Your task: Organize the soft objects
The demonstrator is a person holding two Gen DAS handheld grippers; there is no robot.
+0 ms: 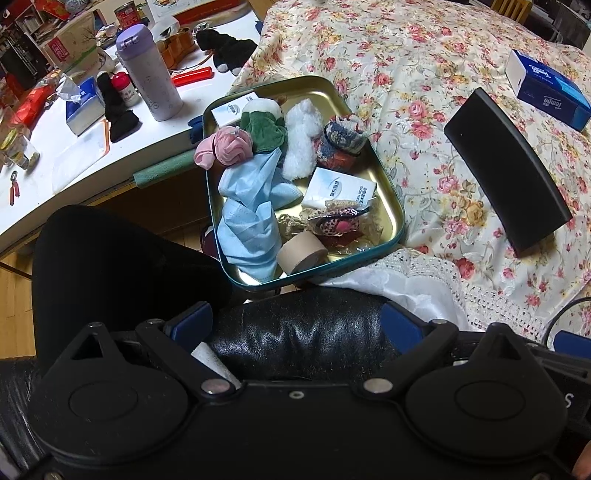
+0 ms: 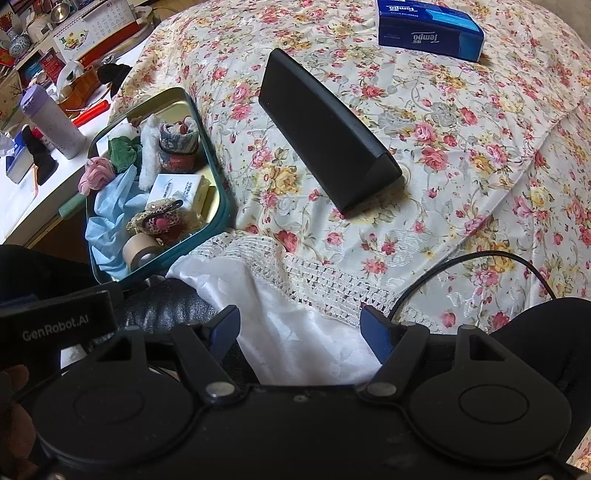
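A green-rimmed metal tin (image 1: 369, 122) (image 2: 218, 173) sits at the edge of the floral bed cover. It holds a blue face mask (image 1: 251, 214), a pink rolled cloth (image 1: 229, 146), a green cloth (image 1: 264, 131), a white fluffy piece (image 1: 301, 144), a patterned sock roll (image 1: 341, 142), a tissue pack (image 1: 341, 188), a leopard hair clip (image 1: 338, 221) and a tape roll (image 1: 301, 253). My left gripper (image 1: 297, 321) is open, low in front of the tin, over black leather. My right gripper (image 2: 299, 328) is open over a white lace cloth (image 2: 295, 325).
A black case (image 2: 325, 136) (image 1: 506, 166) and a blue Tempo tissue box (image 2: 430, 27) (image 1: 546, 90) lie on the floral cover. A cluttered white table (image 1: 88, 147) with a purple bottle (image 1: 149, 74) stands at the left. A black cable (image 2: 480, 258) crosses the cover near my right gripper.
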